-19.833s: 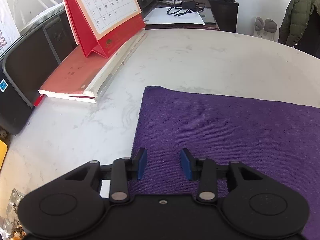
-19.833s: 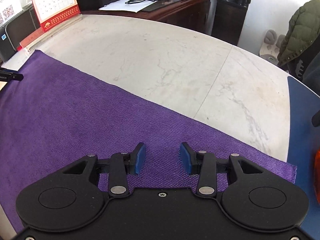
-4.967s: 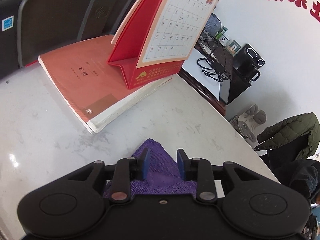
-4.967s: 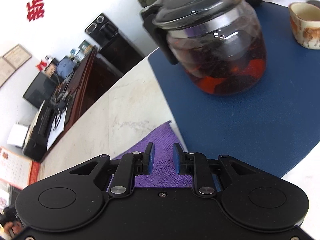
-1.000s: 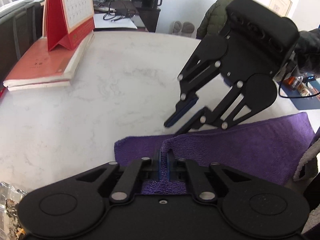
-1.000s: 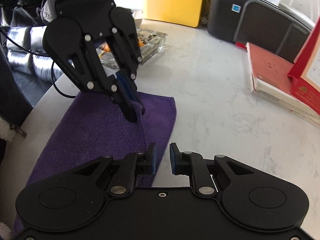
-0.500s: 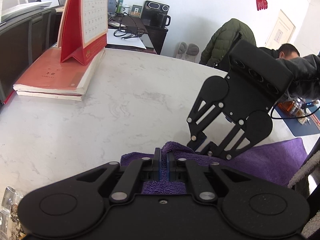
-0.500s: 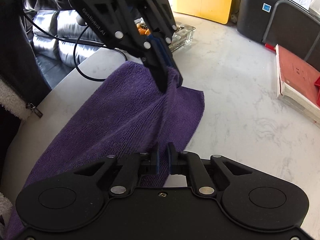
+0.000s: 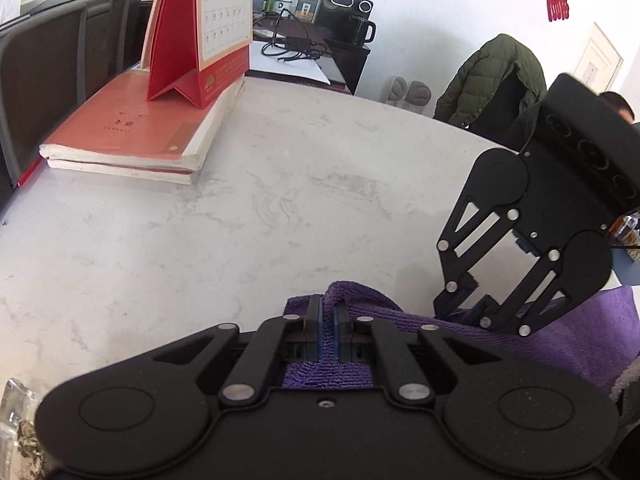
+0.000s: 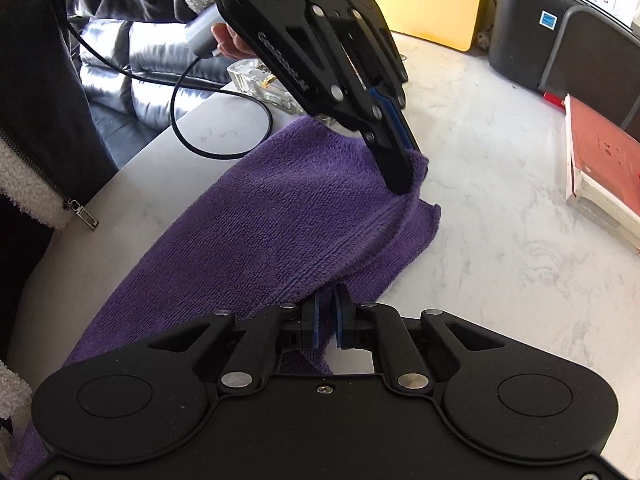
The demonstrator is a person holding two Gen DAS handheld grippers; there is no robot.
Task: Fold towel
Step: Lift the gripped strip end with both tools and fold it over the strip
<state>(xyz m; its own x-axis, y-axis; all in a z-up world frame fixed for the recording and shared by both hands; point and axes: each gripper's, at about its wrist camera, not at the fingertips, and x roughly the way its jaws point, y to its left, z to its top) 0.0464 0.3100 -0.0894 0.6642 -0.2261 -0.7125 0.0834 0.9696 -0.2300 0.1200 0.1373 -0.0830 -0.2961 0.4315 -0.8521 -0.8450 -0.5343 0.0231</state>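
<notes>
We see the left tool (image 9: pixel 327 330) clamped on the towel (image 10: pixel 256 236) corner, raised off the tabletop (image 9: pixel 248 216); the right tool (image 10: pixel 326 320), at 3 o'clock, has just closed, pinching its edge

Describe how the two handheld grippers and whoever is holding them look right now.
Both the left gripper and the right gripper are matte black, with two round discs on a flat body, scissor-like link arms with silver rivets, and blue pads on the fingers. A black cable trails from the left one. The person wears a shiny dark puffer jacket with a fleecy cream edge and a zipper.
</notes>
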